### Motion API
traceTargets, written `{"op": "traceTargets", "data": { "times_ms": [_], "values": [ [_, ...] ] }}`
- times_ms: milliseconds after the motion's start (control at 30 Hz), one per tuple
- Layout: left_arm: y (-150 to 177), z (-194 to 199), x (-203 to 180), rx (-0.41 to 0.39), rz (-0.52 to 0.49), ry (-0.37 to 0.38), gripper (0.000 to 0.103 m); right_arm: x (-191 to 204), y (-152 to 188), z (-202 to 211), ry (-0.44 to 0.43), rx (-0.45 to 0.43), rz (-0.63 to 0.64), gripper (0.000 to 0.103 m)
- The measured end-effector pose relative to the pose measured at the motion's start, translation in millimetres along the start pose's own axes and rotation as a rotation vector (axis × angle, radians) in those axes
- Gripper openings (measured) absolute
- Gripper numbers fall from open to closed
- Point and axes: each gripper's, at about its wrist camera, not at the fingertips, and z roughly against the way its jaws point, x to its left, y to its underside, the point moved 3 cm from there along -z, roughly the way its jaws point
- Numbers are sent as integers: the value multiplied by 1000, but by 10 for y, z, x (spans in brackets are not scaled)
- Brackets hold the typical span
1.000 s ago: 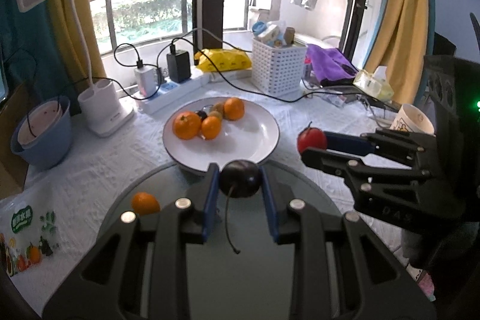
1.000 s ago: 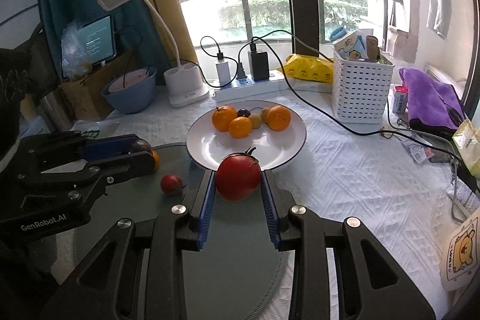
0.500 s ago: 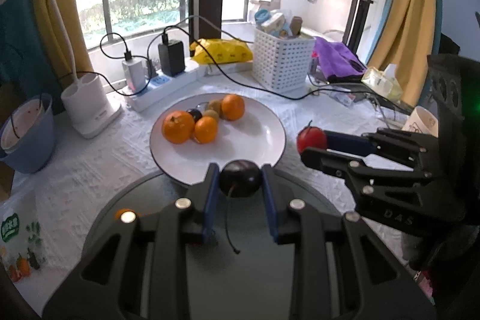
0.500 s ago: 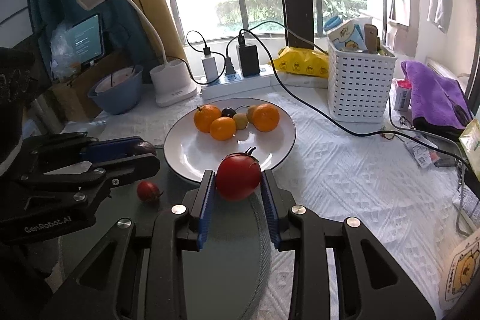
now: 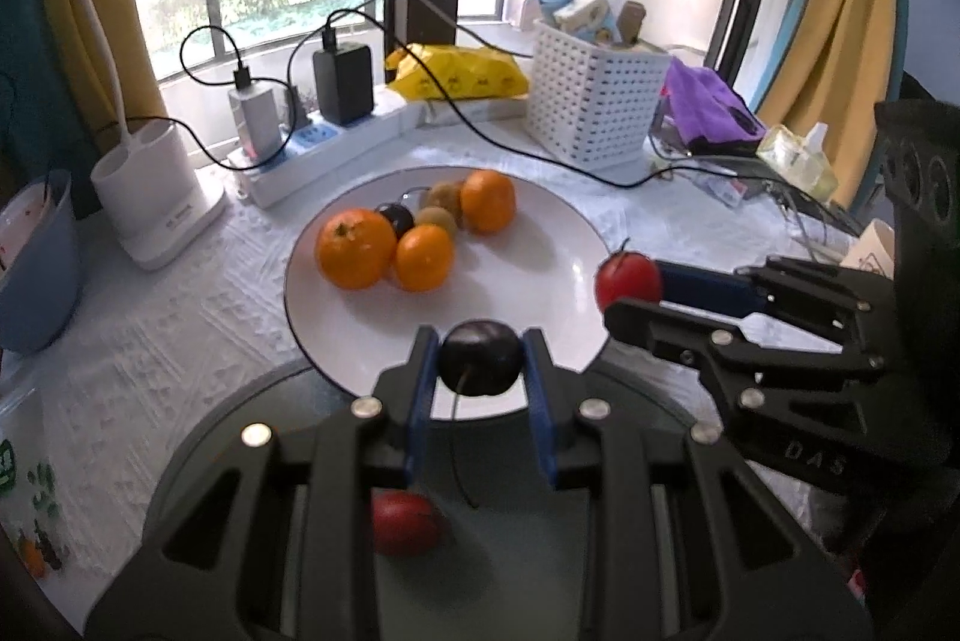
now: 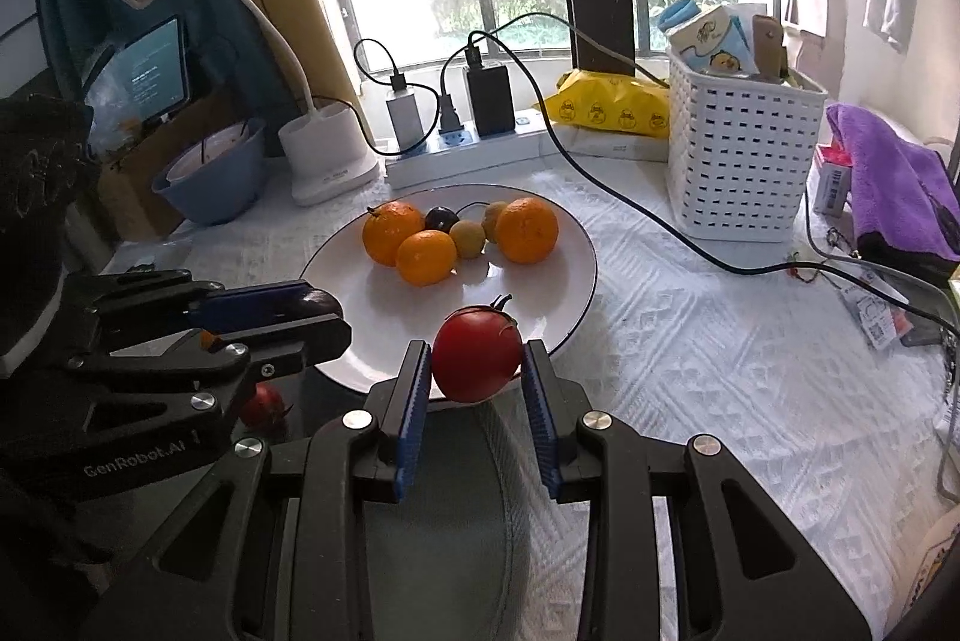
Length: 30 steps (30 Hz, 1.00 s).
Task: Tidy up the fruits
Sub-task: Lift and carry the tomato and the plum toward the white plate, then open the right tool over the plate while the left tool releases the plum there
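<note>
My left gripper (image 5: 479, 359) is shut on a dark plum (image 5: 480, 356) and holds it over the near rim of the white plate (image 5: 540, 245). My right gripper (image 6: 477, 362) is shut on a red tomato (image 6: 477, 356), also above the plate's (image 6: 564, 233) near rim; the tomato also shows in the left wrist view (image 5: 627, 276). On the plate lie three oranges (image 5: 354, 248), small brownish fruits (image 5: 441, 215) and a dark fruit (image 5: 397, 218). A small red fruit (image 5: 405, 521) lies on the round glass mat (image 5: 510, 569) under my left gripper, and shows in the right wrist view (image 6: 261, 404).
Behind the plate stand a power strip with chargers (image 5: 318, 137), a white lamp base (image 5: 156, 197), a blue bowl (image 5: 30, 269), a yellow packet (image 5: 462, 71) and a white basket (image 5: 594, 101). A black cable (image 6: 660, 221) crosses the white cloth. Purple cloth (image 6: 888, 185) lies at right.
Both grippers have moved forward toward the plate with their fruits still held. The small orange fruit on the mat has dropped out of the left view; the small red fruit now shows there.
</note>
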Motion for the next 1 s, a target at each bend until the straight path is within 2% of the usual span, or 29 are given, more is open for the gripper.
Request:
{"op": "traceTargets", "data": {
  "times_ms": [267, 567, 867, 900, 933, 1000],
  "values": [
    [-31, -153, 61, 26, 19, 7, 29, 13, -32, -92, 7, 7, 7, 33],
    [-31, -154, 117, 30, 37, 9, 31, 22, -47, -116, 28, 12, 0, 33],
    [-17, -33, 156, 7, 59, 9, 40, -9, -64, -66, 56, 9, -32, 33],
    [-15, -11, 162, 3, 62, 10, 46, 2, -63, -52, 58, 7, -29, 33],
    [-15, 14, 172, -4, 68, 13, 47, 13, -62, -34, 59, 6, -27, 33],
    [-13, 66, 183, -13, 75, 17, 47, 35, -58, -2, 62, 2, -23, 33]
  ]
}}
